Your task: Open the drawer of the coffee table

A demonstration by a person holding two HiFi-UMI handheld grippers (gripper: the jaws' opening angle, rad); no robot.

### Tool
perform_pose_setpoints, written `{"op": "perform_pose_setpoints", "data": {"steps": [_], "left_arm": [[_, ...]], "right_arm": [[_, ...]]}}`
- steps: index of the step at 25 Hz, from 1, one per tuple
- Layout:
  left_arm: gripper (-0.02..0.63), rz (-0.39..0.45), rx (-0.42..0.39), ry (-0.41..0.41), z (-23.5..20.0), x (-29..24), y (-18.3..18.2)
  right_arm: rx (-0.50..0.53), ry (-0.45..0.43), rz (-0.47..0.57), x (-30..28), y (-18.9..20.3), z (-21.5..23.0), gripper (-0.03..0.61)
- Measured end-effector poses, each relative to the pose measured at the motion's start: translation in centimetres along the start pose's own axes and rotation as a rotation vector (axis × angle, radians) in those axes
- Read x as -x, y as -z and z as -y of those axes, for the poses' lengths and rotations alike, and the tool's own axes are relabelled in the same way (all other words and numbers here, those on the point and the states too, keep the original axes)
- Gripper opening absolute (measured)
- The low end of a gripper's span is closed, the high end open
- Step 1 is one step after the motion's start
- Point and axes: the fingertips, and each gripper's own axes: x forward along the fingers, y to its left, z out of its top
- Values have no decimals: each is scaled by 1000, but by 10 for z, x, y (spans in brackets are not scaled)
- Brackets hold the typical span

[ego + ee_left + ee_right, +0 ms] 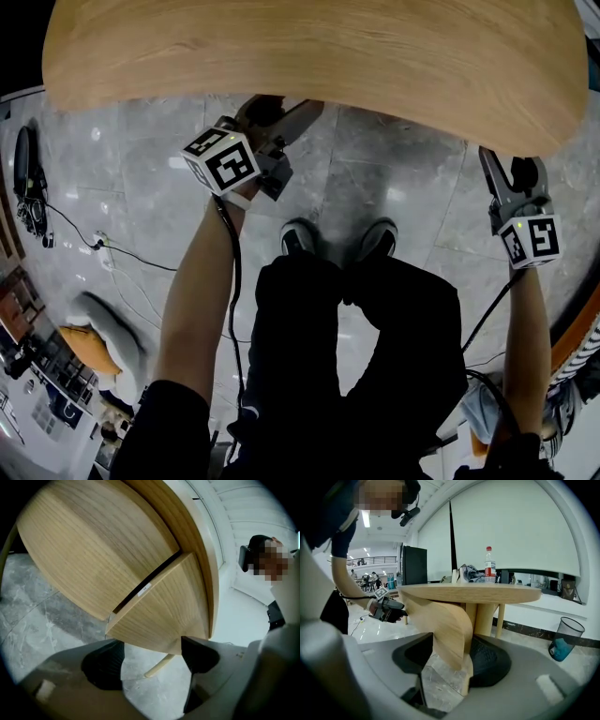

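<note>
- Head view: the rounded light-wood coffee table (309,56) fills the 12 o'clock band above the grey marble-patterned floor (394,178). The left gripper (286,122) is held at the table's edge at 11 o'clock and the right gripper (514,173) at 3 o'clock. Black-and-white square markers, without letters, are carried on both cubes. The drawer cannot be made out here.
- Left gripper view: the curved light-wood drawer front (164,606) is seen at the centre, with a dark slot between it and the table's side towards 11 o'clock. A small white label (144,588) sits in that slot; its print is too small to be read. The black fingers (104,665) are held apart. The drawer front's lower edge lies just above the gap, its corner just beside the pad at 4 o'clock.
- Right gripper view: the end of the drawer front stands between the black ribbed fingers (487,660), which are spread to either side of it. The 4 o'clock pad lies against it and the 8 o'clock pad just beside it. A clear plastic bottle with a red cap and red label (490,565) stands on the table at 12 o'clock; its writing is unreadable.
</note>
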Motion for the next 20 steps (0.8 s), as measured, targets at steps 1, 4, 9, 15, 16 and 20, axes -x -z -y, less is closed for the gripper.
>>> {"op": "perform_pose_setpoints", "data": {"steps": [1, 4, 9, 15, 16, 20], "left_arm": [[388, -1, 1, 0, 1, 2, 2], [388, -15, -12, 9, 11, 7, 8], [362, -135, -231, -197, 5, 29, 15], [362, -264, -562, -419, -5, 61, -27], [362, -300, -589, -415, -2, 60, -27], [364, -411, -673, -411, 10, 52, -22]], "right_arm": [[-1, -1, -2, 1, 0, -2, 242], [-14, 2, 1, 4, 0, -5, 252], [-32, 21, -14, 1, 0, 0, 250], [-29, 23, -87, -1, 0, 1, 259], [-22, 24, -101, 1, 1, 0, 259], [-34, 28, -149, 8, -2, -2, 259]]}}
